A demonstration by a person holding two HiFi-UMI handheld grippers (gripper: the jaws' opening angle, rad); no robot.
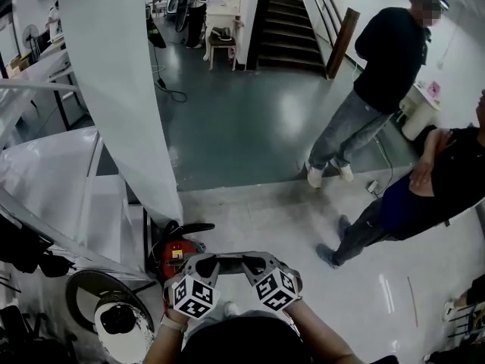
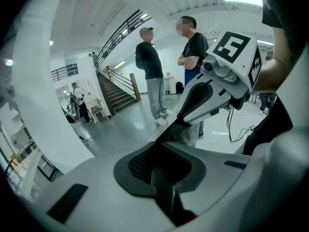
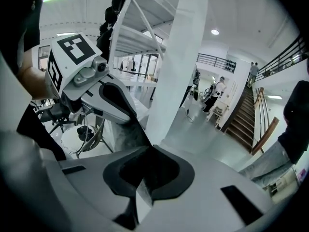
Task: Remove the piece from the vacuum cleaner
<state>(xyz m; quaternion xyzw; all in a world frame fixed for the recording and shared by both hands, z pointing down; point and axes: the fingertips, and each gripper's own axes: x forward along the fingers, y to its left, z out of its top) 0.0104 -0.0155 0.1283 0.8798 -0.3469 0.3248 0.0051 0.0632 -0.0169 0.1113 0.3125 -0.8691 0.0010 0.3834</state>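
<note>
- Two hand-held tools sit close side by side, low in the head view and near the person's body: the left gripper (image 2: pixel 157 146) and the right gripper (image 3: pixel 150 149), each with its black-and-white marker cube facing up.
- Each gripper's own view shows its fingers together with nothing between them. The left gripper view looks out at the two standing people, the right gripper view at the wide white square pillar (image 3: pixel 176 57).
- The red and black vacuum cleaner (image 1: pixel 178 250) stands on the pale floor (image 1: pixel 303 226) at the foot of that pillar, just ahead and to the left of the grippers. Neither gripper touches it.
- Its black curved handle (image 1: pixel 191 227) shows on top. Most of the body is hidden behind the grippers, so I cannot tell which piece is to come off.
- A round grey and white disc with a black knob (image 1: pixel 114 318) lies near the vacuum cleaner on the left. Whether it belongs to the machine is unclear.
- My judgement is that the task has not begun and this is the approach step.
- The next move likely calls for parting the fingers of at least one gripper, lowering both towards the machine and turning them down so the removable piece comes into view. One gripper may need to steady the body while the other pulls.
</note>
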